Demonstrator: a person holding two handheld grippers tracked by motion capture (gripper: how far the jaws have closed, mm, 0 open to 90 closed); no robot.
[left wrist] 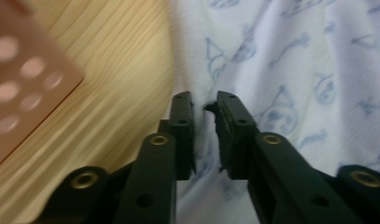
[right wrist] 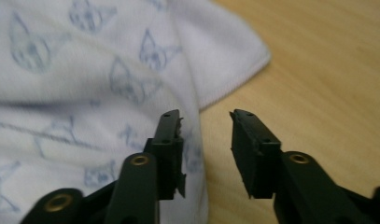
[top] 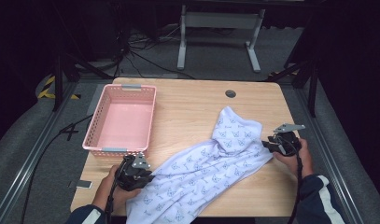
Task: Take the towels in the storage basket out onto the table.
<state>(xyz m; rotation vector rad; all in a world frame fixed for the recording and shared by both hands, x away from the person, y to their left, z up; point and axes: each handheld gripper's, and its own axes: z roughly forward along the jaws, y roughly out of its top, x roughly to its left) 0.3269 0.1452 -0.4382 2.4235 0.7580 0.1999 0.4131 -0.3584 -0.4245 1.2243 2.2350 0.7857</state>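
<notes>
A cloth is laid across the desk's near right half. Left gripper jaws are parted narrowly over it; right gripper jaws are parted at its right edge, nothing clamped.

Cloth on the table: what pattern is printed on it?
White cloth with pale blue cat faces, clearest in the right gripper view.

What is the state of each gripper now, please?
Left gripper: jaws slightly apart over the towel, not gripping.
Right gripper: open at the towel's edge, holding nothing.
</notes>
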